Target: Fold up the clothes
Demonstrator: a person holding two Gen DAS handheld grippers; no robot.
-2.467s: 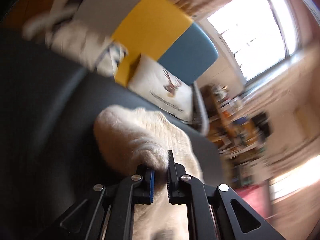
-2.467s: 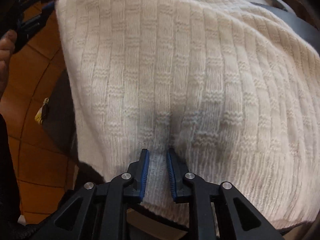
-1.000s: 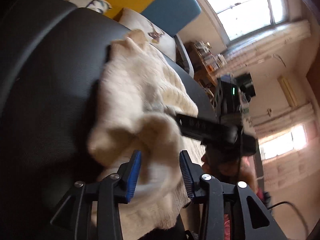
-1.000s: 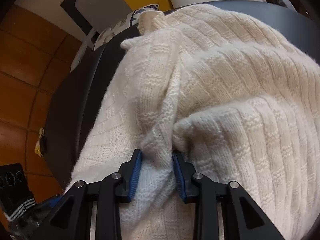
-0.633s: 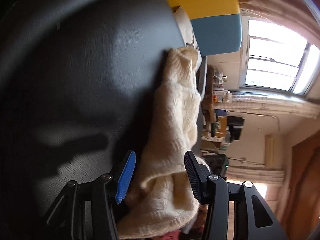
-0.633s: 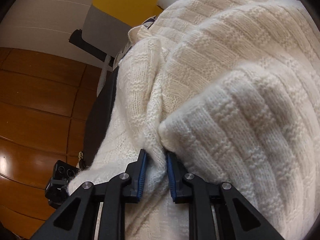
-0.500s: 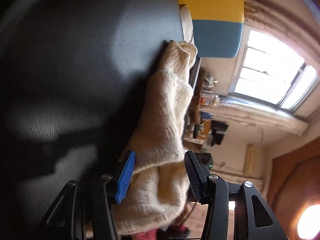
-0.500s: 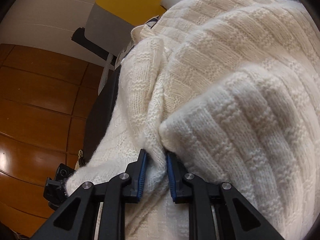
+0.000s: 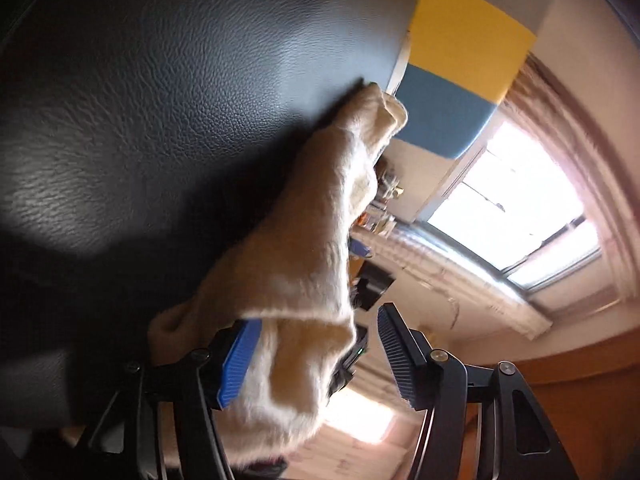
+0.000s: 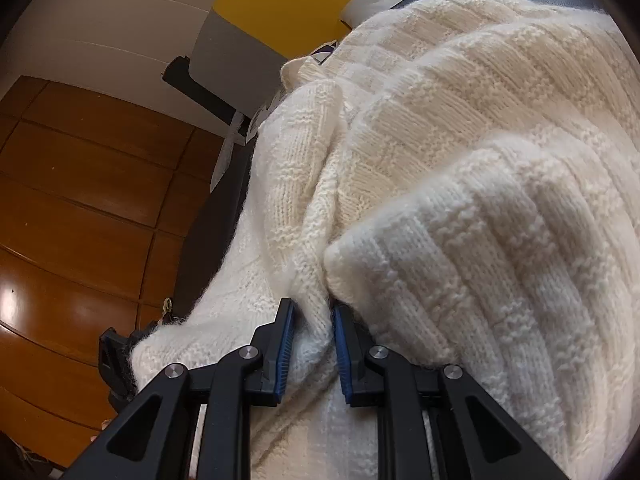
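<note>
The right gripper [image 10: 312, 344] pinched a fold of the cream sweater [image 10: 460, 184], which lay bunched on the dark surface [image 9: 168, 80]. The left gripper [image 9: 316, 356] was opening around its edge; released unevenly, the fold might slump apart.

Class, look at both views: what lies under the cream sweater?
The sweater lies on a dark leather-like surface, seen bare beside it and along its left edge. Whatever is directly beneath the folded knit is covered and cannot be seen.

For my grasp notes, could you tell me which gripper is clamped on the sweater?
The right gripper, pads pinching the cream sweater; the left gripper is opening, one pad clear.
</note>
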